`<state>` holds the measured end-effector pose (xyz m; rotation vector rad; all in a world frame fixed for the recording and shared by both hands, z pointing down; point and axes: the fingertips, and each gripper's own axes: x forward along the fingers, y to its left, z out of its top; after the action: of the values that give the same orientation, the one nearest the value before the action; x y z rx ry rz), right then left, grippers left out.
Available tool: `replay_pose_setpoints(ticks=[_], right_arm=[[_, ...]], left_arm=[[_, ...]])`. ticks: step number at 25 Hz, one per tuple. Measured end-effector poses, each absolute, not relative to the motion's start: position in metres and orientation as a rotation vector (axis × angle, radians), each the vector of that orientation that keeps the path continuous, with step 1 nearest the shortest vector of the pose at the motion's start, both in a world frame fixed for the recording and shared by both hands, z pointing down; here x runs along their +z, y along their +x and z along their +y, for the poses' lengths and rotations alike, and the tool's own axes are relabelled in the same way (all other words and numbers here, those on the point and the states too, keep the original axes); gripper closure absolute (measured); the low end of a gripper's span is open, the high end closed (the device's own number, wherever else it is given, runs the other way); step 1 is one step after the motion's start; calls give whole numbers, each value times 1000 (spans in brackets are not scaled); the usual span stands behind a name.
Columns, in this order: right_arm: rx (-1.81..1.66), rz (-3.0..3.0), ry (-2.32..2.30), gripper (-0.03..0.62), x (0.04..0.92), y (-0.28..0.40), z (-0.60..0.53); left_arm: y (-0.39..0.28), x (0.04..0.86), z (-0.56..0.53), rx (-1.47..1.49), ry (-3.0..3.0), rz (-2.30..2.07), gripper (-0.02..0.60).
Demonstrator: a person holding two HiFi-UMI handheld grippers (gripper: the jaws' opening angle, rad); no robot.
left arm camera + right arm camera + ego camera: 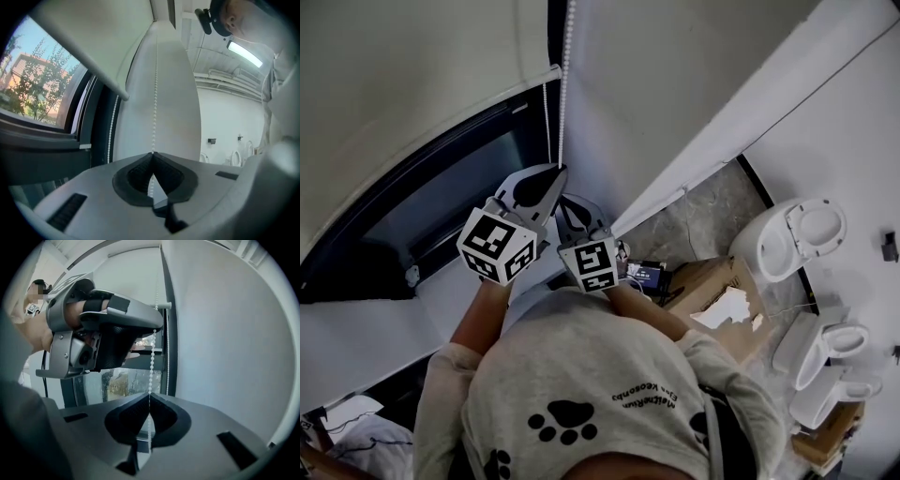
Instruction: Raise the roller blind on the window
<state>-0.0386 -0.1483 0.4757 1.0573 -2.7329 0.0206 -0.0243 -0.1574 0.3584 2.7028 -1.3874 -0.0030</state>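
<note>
— Largest first?
— Window, wide and dark-framed, set in a white wall. Trees and a building outside the glass, seen in the left gripper view.
— And the roller blind?
— White, drawn down over the upper part of the window. Bottom bar partway down, bare glass beneath it.
— Anything on the floor?
— Cardboard box near the foot of the wall. White toilets beside and beyond it, well apart from the window.
— Grippers?
— Both up at the window's right edge, close together. Left gripper the higher, right gripper just beneath it. Jaws of each pressed together, tips meeting.
— Clamped on what?
— On the bead chain: thin, white, hanging straight down between window frame and wall. Nipped at the tips of the left jaws, then running on down into the closed tips of the right. Same strand, two grips, one above the other.
— A second strand?
— Yes, closer to the frame, touched by neither gripper.
</note>
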Motion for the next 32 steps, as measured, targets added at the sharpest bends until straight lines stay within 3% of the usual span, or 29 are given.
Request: replay_pose_setpoints(ticks=[12, 22, 23, 25, 26, 32], right_arm=[[97, -2612, 970, 585, 555, -32, -145], [170, -2633, 932, 583, 564, -37, -141], [186, -2644, 917, 579, 564, -39, -140], [213, -2655, 910, 484, 561, -41, -139], [216, -2654, 923, 471, 557, -39, -140], [189, -2638, 1045, 473, 515, -18, -147]], left_arm=[[-21, 438, -157, 42, 2594, -1370, 572], [-20, 449, -159, 39, 2601, -1335, 572], [-20, 450, -159, 37, 2604, -1325, 572], [-21, 452, -160, 34, 2610, -1307, 572], [-21, 452, -161, 32, 2614, -1298, 572], [-21, 450, -165, 42, 2643, -1245, 572]])
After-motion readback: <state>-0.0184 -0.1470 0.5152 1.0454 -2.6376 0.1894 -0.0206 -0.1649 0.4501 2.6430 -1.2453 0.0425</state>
